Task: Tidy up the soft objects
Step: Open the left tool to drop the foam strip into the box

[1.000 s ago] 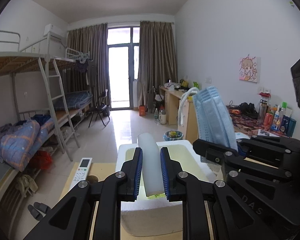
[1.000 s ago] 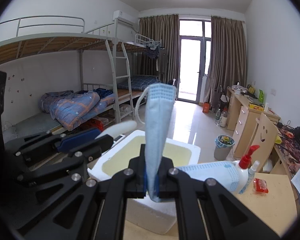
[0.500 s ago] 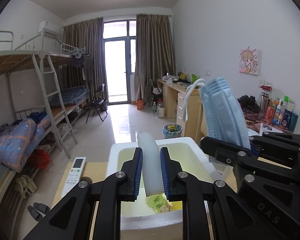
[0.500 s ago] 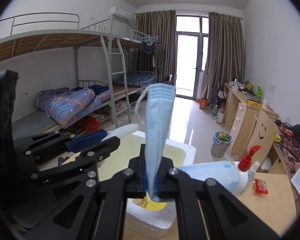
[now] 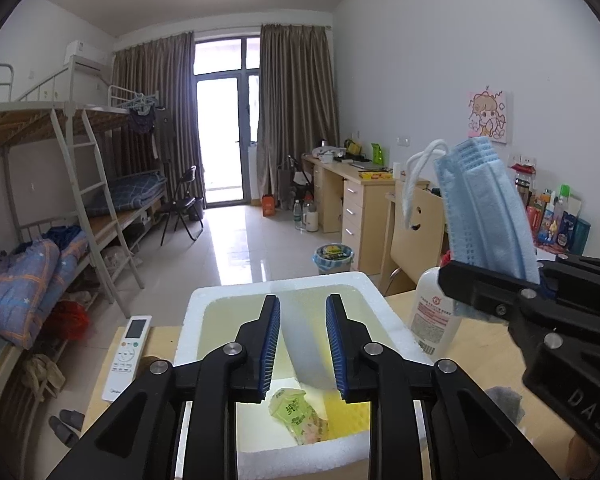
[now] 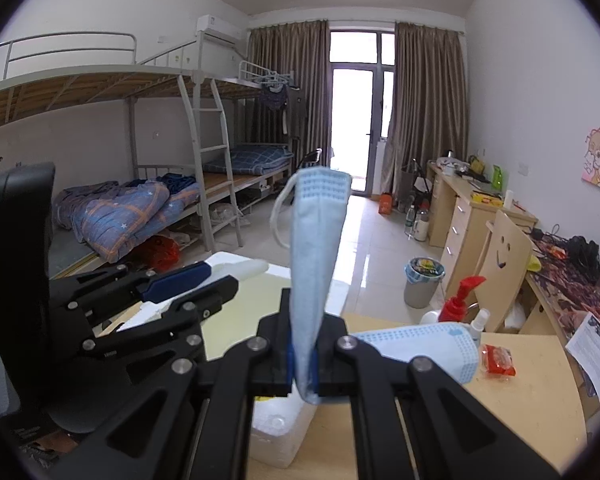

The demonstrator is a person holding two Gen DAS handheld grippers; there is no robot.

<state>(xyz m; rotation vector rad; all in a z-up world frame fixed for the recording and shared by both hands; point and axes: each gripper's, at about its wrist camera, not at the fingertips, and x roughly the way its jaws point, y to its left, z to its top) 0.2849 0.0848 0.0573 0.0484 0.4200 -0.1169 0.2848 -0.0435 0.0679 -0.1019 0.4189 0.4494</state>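
hovering over the white foam box [image 5: 192,316], the left gripper [image 5: 303,344] has its jaws opening, and the pale foam cylinder [image 5: 305,344] stands between the blue pads [image 5: 274,336] with gaps on both sides, its lower end down inside the box; whether it leans on the far wall is hard to tell. a green snack packet [image 5: 300,416] lies on the box floor just below the fingers. the right gripper [image 6: 303,354] is clamped tight on a folded blue face mask [image 6: 316,248], which rises upright from between its fingers, ear loop hanging to the left. a second mask [image 6: 424,344] lies on the wooden table [image 6: 520,408] beside a red-capped pump bottle [image 6: 458,300]
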